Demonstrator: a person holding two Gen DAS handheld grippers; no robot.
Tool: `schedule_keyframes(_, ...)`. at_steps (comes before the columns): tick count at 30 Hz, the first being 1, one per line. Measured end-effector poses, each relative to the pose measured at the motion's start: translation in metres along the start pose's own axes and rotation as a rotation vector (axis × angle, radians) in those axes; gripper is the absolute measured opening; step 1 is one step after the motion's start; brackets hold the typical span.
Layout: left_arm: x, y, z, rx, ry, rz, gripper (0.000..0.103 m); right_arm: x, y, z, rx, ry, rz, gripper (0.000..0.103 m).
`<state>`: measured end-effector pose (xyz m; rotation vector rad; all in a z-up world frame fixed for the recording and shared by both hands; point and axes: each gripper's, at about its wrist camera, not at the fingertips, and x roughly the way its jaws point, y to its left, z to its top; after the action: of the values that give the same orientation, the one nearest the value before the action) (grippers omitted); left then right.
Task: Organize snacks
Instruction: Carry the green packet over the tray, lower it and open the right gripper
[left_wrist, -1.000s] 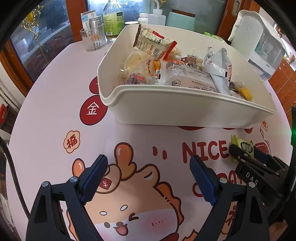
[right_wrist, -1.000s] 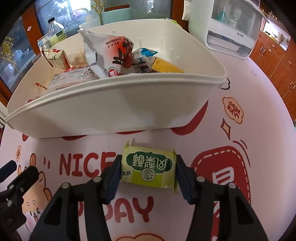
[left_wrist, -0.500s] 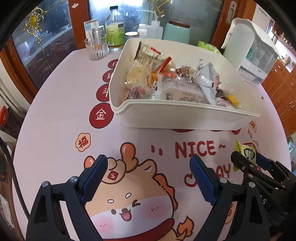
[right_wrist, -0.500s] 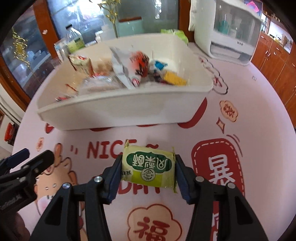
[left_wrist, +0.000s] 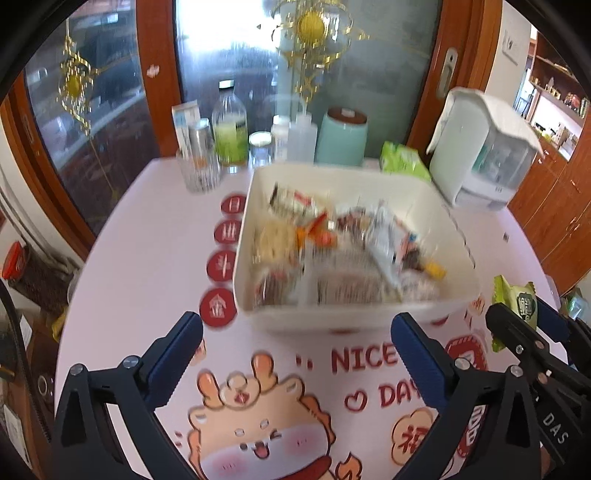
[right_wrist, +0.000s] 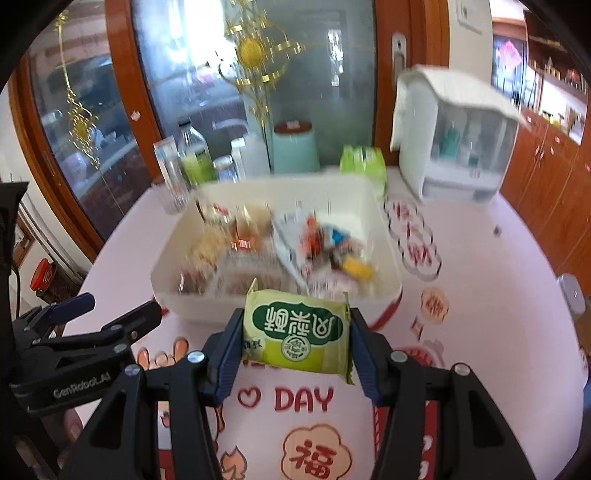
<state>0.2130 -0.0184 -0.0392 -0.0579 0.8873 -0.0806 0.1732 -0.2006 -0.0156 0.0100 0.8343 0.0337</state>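
My right gripper (right_wrist: 293, 341) is shut on a green snack packet (right_wrist: 295, 332) and holds it raised above the table, just in front of the white bin (right_wrist: 384, 236). The packet also shows in the left wrist view (left_wrist: 515, 301) at the right edge. The bin (left_wrist: 354, 315) holds several wrapped snacks, blurred by motion. My left gripper (left_wrist: 295, 354) is open and empty, above the printed tablecloth in front of the bin. It also shows in the right wrist view (right_wrist: 122, 310) at the left.
Behind the bin stand a glass (left_wrist: 197, 171), a green-label bottle (left_wrist: 229, 129), a white squeeze bottle (left_wrist: 303, 134), a teal canister (left_wrist: 341, 136) and a green pack (left_wrist: 404, 160). A white appliance (left_wrist: 480, 147) sits at the back right. Glass doors lie beyond the round table's edge.
Both grippers have risen and pulled back from the bin. The right gripper has lifted the green packet off the table. The bin now looks smaller and farther away.
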Motion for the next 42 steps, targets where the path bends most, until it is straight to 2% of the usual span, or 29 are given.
schedule_keyframes(4, -0.017, -0.005, 0.033, 0.031, -0.069, 0.001, 0.102, -0.015, 0.005, 0.030, -0.029, -0.070, -0.019, 0.055)
schedule_keyframes(11, -0.015, -0.013, 0.080, 0.072, -0.117, 0.029, 0.102, -0.017, 0.013, 0.077, -0.054, -0.131, -0.050, 0.055)
schedule_keyframes(15, 0.000, -0.014, 0.100, 0.087, -0.124, 0.038, 0.102, -0.002, 0.012, 0.102, -0.057, -0.124, -0.074, 0.055)
schedule_keyframes(19, 0.032, -0.013, 0.113, 0.099, -0.089, 0.059, 0.102, 0.031, 0.009, 0.122, -0.061, -0.085, -0.110, 0.058)
schedule_keyframes(23, 0.070, -0.011, 0.113, 0.097, -0.012, 0.063, 0.102, 0.071, 0.006, 0.131, -0.055, -0.022, -0.106, 0.060)
schedule_keyframes(28, 0.094, -0.006, 0.108, 0.088, 0.023, 0.079, 0.102, 0.099, 0.010, 0.132, -0.060, 0.020, -0.069, 0.062)
schedule_keyframes(31, 0.097, -0.004, 0.104, 0.085, 0.026, 0.081, 0.102, 0.105, 0.014, 0.130, -0.065, 0.031, -0.048, 0.068)
schedule_keyframes(38, 0.088, -0.002, 0.097, 0.076, 0.032, 0.073, 0.102, 0.096, 0.010, 0.122, -0.028, 0.043, -0.035, 0.069)
schedule_keyframes(42, 0.067, -0.004, 0.083, 0.073, 0.021, 0.064, 0.102, 0.079, 0.003, 0.108, 0.005, 0.047, -0.019, 0.069)
